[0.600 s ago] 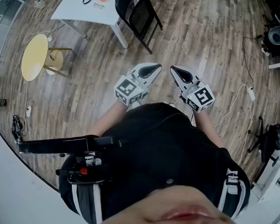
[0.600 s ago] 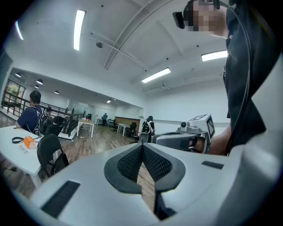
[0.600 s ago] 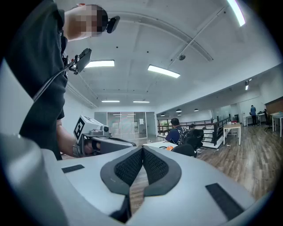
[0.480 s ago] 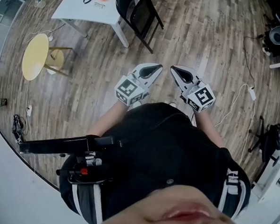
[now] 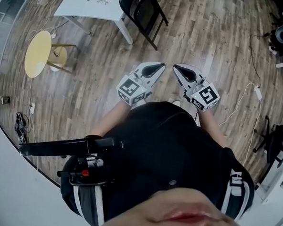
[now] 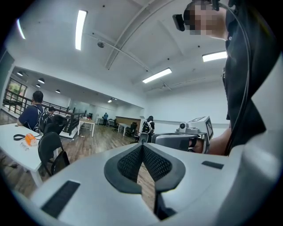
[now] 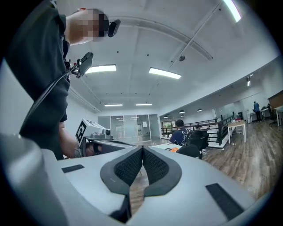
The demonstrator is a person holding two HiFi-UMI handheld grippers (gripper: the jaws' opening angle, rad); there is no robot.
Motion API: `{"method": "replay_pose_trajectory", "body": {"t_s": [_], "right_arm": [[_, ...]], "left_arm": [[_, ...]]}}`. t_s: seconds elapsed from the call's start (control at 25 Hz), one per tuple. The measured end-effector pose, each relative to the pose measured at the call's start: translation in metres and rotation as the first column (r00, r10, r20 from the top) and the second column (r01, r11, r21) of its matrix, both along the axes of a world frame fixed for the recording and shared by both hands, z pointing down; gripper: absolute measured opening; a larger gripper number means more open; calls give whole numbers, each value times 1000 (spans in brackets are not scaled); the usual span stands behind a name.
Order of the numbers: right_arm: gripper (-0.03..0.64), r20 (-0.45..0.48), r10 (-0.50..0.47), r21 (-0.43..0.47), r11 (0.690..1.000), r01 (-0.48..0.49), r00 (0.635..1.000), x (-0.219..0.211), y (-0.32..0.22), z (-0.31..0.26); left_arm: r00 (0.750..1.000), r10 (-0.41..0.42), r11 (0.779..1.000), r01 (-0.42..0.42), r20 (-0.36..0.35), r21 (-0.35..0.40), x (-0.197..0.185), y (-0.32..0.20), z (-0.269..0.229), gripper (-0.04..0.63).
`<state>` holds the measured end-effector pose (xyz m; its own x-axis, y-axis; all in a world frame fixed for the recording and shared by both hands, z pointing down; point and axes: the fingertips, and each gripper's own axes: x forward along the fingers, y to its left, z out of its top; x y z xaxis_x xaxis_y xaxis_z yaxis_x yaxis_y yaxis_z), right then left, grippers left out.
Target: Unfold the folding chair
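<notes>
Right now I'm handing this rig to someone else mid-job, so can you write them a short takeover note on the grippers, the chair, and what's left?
Left gripper: jaws shut, nothing between them, held level in front of the body.
Right gripper: jaws shut, empty, level beside the left one.
Folding chair: black, looks folded, leaning at the corner of the white table, across the wood floor and ahead to the left. Neither gripper touches it.
Done: nothing on the chair yet.
Left: walk over, open the jaws, take hold of the chair and unfold it.
</notes>
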<state>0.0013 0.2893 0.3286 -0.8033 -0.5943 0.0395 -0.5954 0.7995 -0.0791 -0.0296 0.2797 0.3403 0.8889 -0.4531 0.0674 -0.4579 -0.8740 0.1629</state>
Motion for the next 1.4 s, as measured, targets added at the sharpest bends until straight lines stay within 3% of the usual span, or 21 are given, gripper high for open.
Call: {"method": "replay_pose_trajectory", "body": {"t_s": [0.24,0.52,0.76,0.92,1.12,1.24,1.4], "right_arm": [[8,56,10,-38,999,-8,998,11,-1,5],[8,53,-15,-49,999,17,998,33,-8,9],[8,107,-88,-36,995,92,990,55,-11,5],[9,74,-132,-27,991,134,989,58,-19,13],[9,55,-154,-53,986,157,987,44,-40,28],[9,61,-164,-72,983,168,985,25,-58,31],[9,31,-168,-81,982,170,985,-13,-96,35]], "left_arm": [[1000,-5,1000,5,8,-18,8,4,6,5],[999,-29,999,30,30,-34,30,-8,10,5],[996,-88,996,89,29,-28,54,-16,6,5],[988,-148,988,149,43,-29,58,-24,10,5],[973,-224,973,226,48,-37,36,-42,15,5],[969,-234,971,237,76,-31,16,-56,23,5],[969,-239,970,241,55,-38,-21,-96,28,5]]}}
